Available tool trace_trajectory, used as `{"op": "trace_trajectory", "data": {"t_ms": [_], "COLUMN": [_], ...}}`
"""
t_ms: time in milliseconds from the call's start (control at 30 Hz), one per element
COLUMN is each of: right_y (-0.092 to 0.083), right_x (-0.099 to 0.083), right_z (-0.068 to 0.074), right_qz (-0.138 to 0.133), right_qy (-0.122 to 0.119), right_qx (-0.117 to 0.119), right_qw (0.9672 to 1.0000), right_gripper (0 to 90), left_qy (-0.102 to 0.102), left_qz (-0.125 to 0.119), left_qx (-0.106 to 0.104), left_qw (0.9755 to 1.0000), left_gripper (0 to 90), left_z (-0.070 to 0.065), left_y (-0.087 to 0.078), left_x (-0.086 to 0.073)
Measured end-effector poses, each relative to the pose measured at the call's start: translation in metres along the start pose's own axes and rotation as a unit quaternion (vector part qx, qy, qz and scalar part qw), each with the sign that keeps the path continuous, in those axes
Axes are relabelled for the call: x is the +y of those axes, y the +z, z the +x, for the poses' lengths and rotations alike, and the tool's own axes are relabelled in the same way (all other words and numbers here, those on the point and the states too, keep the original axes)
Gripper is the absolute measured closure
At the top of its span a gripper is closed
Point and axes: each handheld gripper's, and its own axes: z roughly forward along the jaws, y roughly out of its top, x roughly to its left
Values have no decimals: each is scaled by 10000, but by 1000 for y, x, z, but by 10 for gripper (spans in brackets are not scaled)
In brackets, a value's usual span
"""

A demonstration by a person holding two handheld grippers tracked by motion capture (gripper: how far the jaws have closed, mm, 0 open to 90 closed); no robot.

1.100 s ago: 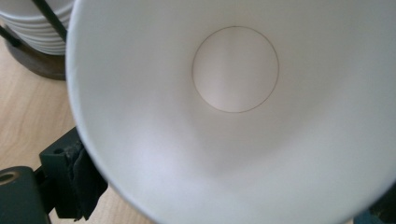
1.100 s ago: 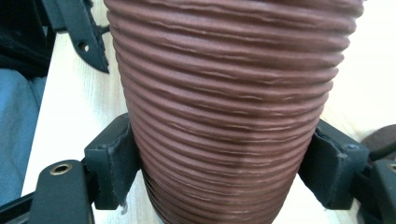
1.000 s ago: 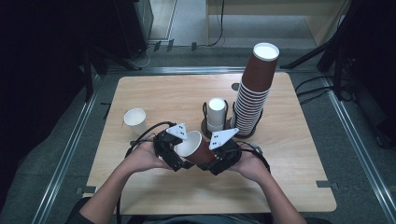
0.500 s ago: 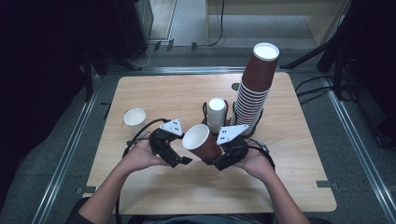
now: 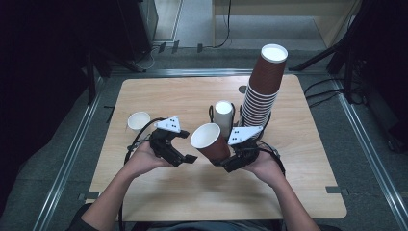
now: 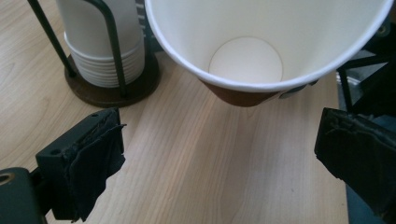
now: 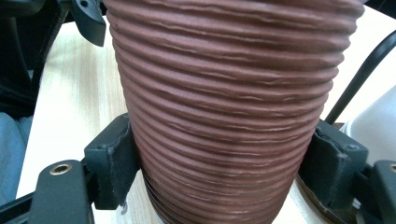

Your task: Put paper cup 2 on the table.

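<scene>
- Just in front of the white-cup rack (image 5: pixel 223 114), a brown ribbed paper cup (image 5: pixel 211 143) is held tilted above the worktop (image 5: pixel 192 192), mouth turned toward the left tongs (image 5: pixel 185 155).
- The right tongs (image 5: pixel 230 163) are clamped on the cup's lower wall, a pad (image 7: pixel 114 158) pressed to each side.
- The left tongs are seen spread apart and empty, just beside the rim, not touching it.
- The cup is judged light and thin-walled; it would likely be crushed by a hard squeeze.
- Grip should be helped by the ribbed sleeve.
- A hold low on the wall, where the base stiffens it, is judged safest; the rim is stiff too.
- The tall brown stack (image 5: pixel 262 91) stands right of the rack.
</scene>
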Motion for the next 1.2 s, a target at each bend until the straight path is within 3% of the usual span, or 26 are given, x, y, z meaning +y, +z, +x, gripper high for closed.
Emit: {"op": "trace_trajectory", "data": {"t_ms": [433,767,1067,1200], "right_y": [4,15,26,26], "right_x": [1,1,1,1], "right_z": [3,9,16,16], "right_qz": [-161,-134,56,60], "right_qy": [82,30,-83,-58], "right_qx": [146,223,319,320], "right_qw": [9997,9997,9994,9995], "right_gripper": [218,218,218,218], "left_qy": [-85,-66,-31,-5], "left_qz": [-379,-459,-447,-492], "left_qx": [-132,-191,-194,-178], "left_qw": [9992,9987,9988,9986], "left_gripper": [0,0,0,60], "left_z": [-4,-8,-11,-12], "left_y": [6,12,17,16], "left_x": [7,11,12,12]}}
